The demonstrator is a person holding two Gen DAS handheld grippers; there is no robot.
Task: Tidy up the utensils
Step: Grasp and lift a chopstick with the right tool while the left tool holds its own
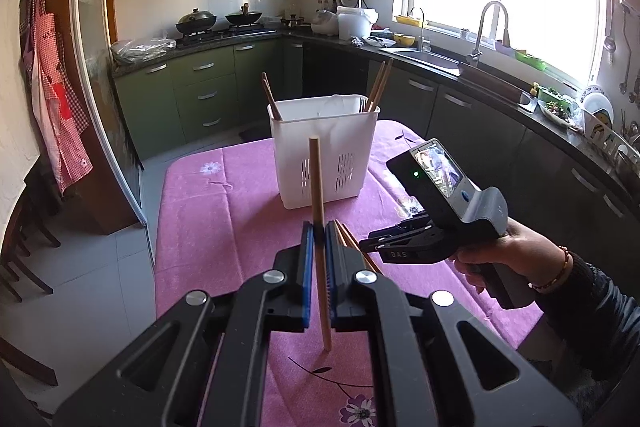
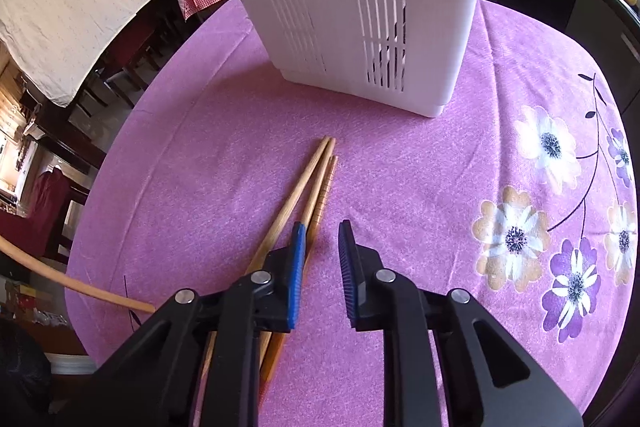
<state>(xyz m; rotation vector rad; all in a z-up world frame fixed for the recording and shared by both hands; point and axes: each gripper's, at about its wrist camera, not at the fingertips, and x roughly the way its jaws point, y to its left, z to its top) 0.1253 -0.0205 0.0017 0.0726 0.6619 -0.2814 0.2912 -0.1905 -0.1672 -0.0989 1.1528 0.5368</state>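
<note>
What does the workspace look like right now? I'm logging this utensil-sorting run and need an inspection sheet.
Surface: pink floral tablecloth on the table.
Job's things: white slotted utensil holder upright on the cloth, chopsticks already standing in it; three loose chopsticks lying on the cloth in front of it.
Clutter: nothing seen on the cloth.
Grippers: left claw shut on one upright chopstick; right claw open, low over the loose chopsticks, nothing between its pads.
Cables: nothing seen.
Surroundings: kitchen with green cabinets, stove with woks, sink under a bright window, apron hanging at left.
</note>
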